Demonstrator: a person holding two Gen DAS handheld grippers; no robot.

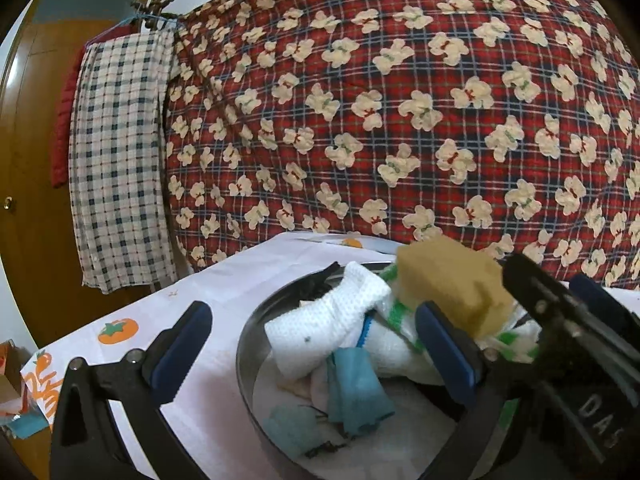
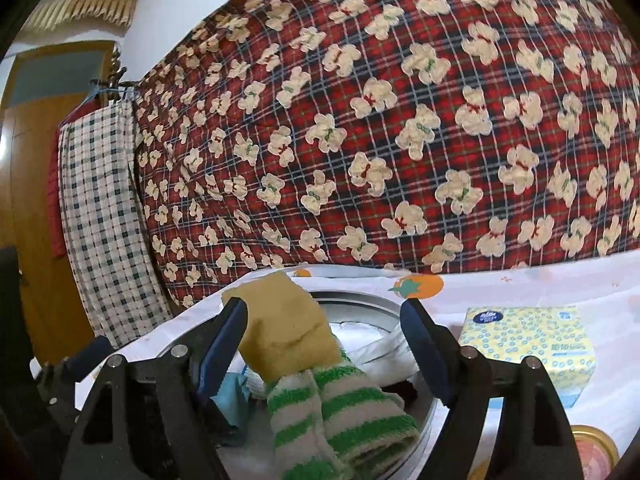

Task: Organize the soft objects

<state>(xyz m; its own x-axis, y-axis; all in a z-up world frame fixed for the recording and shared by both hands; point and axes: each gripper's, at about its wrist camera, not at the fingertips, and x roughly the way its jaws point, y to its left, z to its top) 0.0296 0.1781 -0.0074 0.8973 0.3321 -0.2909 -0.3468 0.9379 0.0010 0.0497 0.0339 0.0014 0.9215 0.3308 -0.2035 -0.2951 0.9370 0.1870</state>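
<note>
Judging by how things lie, the placing step looks done for this load: the soft things sit heaped inside the round metal basin (image 1: 244,356), which stands on the white tablecloth (image 1: 224,280) printed with orange fruit. Left gripper (image 1: 312,344) stands at its widest over the basin, its blue pads clear of the cloth and holding nothing. Right gripper (image 2: 324,340) is spread wide too; the tan sponge (image 2: 288,320) and the green-striped sock (image 2: 340,412) lie between its jaws, the sponge just beside the left pad, though no squeeze shows (I read it as let go, not gripped).

Next, I judge, both tongs should back away without snagging the pile, then go for whatever soft item is left outside; the yellow tissue pack (image 2: 532,340) stands near the basin's right side.

Sponge: blocky, porous, matte. Sock: fluffy terry, rolled, in green and white bands. White waffle-weave cloth (image 1: 320,320) is folded into a thick wad, and teal cloth (image 1: 356,392) lies crumpled and thin beneath it. Basin: hard, smooth and shiny.
</note>
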